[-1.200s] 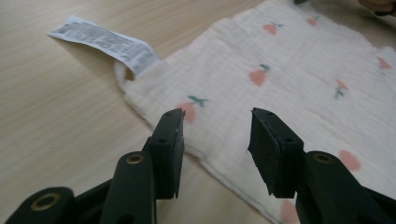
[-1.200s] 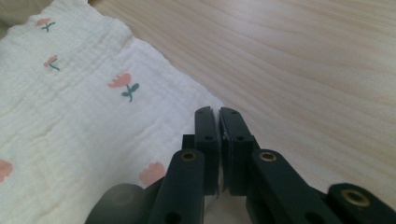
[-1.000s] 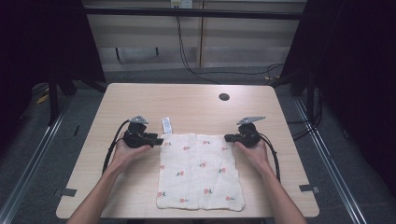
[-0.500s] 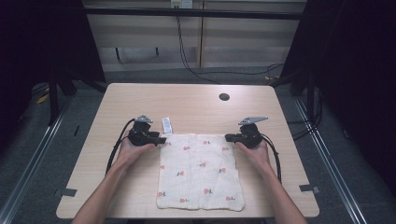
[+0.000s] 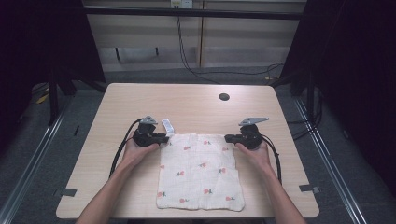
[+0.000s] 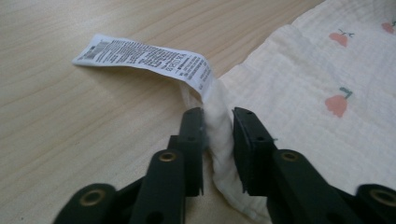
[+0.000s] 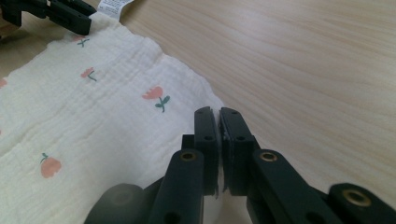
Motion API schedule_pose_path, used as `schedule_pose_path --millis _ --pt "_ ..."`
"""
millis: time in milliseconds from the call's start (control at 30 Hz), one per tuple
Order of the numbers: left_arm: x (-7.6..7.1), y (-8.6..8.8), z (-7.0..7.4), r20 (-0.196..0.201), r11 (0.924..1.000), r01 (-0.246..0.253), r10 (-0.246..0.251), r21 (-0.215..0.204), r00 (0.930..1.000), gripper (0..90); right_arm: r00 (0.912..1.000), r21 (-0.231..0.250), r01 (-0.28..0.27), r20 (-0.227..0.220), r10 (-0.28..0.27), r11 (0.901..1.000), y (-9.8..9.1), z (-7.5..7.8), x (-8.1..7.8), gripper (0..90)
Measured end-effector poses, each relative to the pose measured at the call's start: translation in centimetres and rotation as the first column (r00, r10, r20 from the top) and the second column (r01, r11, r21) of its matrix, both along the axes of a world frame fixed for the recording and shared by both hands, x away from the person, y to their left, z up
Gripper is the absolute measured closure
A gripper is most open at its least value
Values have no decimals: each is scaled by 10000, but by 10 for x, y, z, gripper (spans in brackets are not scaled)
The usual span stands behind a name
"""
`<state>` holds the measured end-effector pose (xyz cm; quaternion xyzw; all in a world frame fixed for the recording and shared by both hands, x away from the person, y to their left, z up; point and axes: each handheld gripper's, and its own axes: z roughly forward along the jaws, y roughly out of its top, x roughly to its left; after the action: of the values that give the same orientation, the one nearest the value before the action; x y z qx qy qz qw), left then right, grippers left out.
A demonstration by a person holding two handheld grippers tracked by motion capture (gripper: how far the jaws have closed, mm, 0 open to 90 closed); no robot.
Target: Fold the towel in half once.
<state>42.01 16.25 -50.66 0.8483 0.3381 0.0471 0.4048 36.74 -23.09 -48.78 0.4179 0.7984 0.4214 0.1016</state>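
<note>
Seen from above, a person's two hands rest on a pale wooden table [image 5: 140, 100], each holding a gripper at a far corner of a cream cloth [image 5: 201, 172] printed with small red flowers. The high view shows the whole cloth lying flat and square between the forearms; the gripper views supply the detail at each corner. In the left gripper view, the left gripper [image 6: 218, 122] has just been closing, and its jaws stand narrowly apart with a bunched fold of the cloth's corner [image 6: 217, 126] pinched between the pads, while a white printed care label [image 6: 144, 58] trails from that corner onto the bare wood. In the right gripper view, the right gripper [image 7: 218, 116] has its jaws pressed almost together at the opposite far corner, a thin edge of cloth apparently caught between them. Beyond it, the left gripper's black jaws appear at the cloth's other corner.
</note>
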Motion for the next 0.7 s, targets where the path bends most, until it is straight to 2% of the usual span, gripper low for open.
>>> schedule_pose_path --millis 67,133,200,300,467,567,700 --pt "0 1 0 -89 10000 89 -89 -31 9999 817 10000 89 74 -2 -74 9999 -2 2 -1 862" --pt "-2 1 -1 -192 9997 50 -54 -232 9998 836 9999 179 105 23 -105 9998 -4 3 -1 864" --pt "-2 2 1 -135 9998 99 -102 -184 9999 843 9999 238 137 42 -138 9996 -6 3 -1 865" --pt "-3 6 6 -208 9983 149 -161 -570 9997 845 9999 354 134 38 -136 9993 -8 5 -1 866" --pt "-6 9 15 -75 9953 252 -260 -937 9996 845 9997 556 160 178 -170 9983 -12 10 -2 867" --pt "-7 11 23 203 9937 216 -195 -1103 9996 841 9996 638 162 218 -176 9978 -13 11 -2 867" --pt "-8 15 28 141 9881 261 -242 -1519 9996 841 9995 674 18 314 -40 9977 -15 16 -2 868"
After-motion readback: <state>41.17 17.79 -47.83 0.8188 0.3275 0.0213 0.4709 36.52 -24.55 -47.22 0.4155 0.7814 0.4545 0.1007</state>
